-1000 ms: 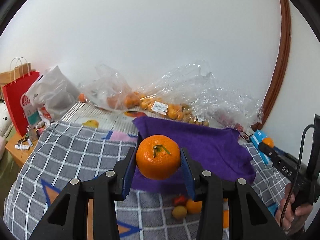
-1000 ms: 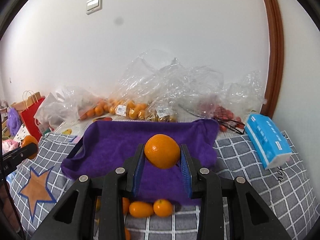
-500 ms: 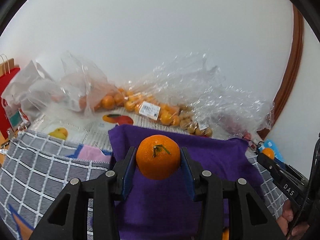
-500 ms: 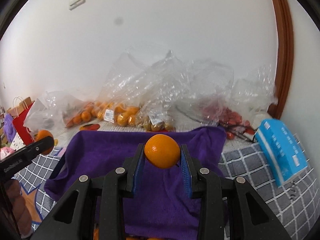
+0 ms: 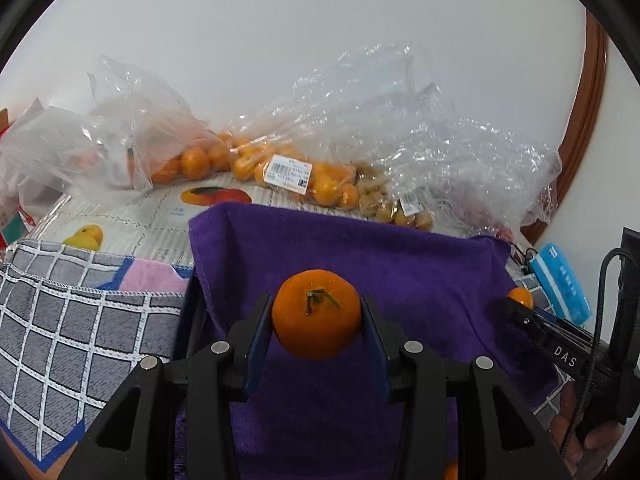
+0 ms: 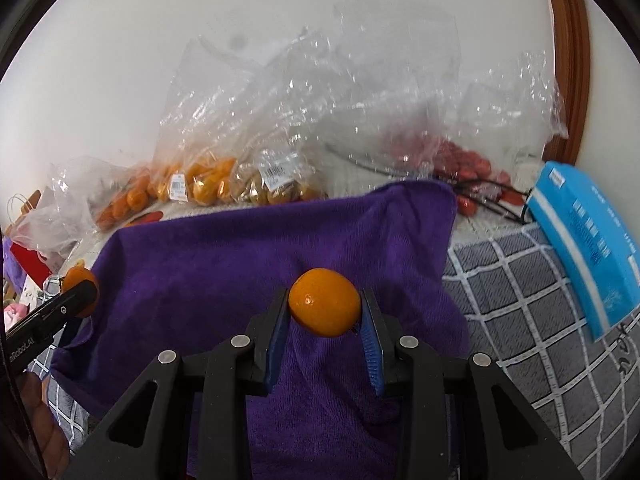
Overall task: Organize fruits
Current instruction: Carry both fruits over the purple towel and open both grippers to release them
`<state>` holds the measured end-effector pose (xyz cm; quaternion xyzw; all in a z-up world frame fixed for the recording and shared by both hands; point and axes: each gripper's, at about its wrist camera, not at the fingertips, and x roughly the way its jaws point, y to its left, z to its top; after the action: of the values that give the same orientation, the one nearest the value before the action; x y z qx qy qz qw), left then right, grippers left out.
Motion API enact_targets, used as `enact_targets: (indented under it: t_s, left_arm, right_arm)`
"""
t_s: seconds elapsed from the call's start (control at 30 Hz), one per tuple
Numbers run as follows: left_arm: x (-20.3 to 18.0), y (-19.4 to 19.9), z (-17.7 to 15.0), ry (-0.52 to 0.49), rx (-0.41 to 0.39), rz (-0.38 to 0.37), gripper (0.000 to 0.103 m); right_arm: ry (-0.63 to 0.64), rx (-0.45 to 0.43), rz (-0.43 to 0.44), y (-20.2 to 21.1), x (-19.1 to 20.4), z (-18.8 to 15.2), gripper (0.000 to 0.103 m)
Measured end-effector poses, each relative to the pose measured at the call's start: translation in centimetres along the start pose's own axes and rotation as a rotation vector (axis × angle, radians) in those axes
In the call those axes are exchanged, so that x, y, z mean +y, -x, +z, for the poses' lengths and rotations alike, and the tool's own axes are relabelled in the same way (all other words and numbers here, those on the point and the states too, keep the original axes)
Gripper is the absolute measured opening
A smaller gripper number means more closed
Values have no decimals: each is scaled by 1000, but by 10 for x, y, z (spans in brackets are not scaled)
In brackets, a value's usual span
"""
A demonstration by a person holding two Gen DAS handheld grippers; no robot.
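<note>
My left gripper (image 5: 316, 316) is shut on an orange mandarin with a green stem (image 5: 317, 312), held over a purple towel (image 5: 400, 272). My right gripper (image 6: 325, 312) is shut on a smooth orange mandarin (image 6: 324, 302) over the same purple towel (image 6: 200, 264). The right gripper and its fruit show at the right edge of the left wrist view (image 5: 520, 298). The left gripper and its fruit show at the left edge of the right wrist view (image 6: 78, 284).
Clear plastic bags of oranges (image 5: 256, 164) and small yellow fruits (image 5: 380, 208) lie along the white wall, with red fruits (image 6: 460, 164) at the right. A blue tissue pack (image 6: 588, 240) lies on the grey checked cloth (image 6: 520, 280).
Both grippers have moved forward and lower over the purple towel, still holding their mandarins. The loose fruits in front of the towel have dropped out of view.
</note>
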<state>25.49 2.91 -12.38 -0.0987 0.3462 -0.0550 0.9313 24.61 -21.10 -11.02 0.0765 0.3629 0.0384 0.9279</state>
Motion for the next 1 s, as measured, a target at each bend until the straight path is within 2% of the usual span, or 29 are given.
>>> enact_targets:
  t_s: [0.33, 1.0]
  left_arm:
    - [5, -15, -3, 22, 53, 8, 41]
    - [6, -27, -8, 15, 90, 30, 41]
  right_arm:
    - [19, 26, 8, -16, 7, -9, 34]
    - [38, 18, 17, -19, 8, -13, 34]
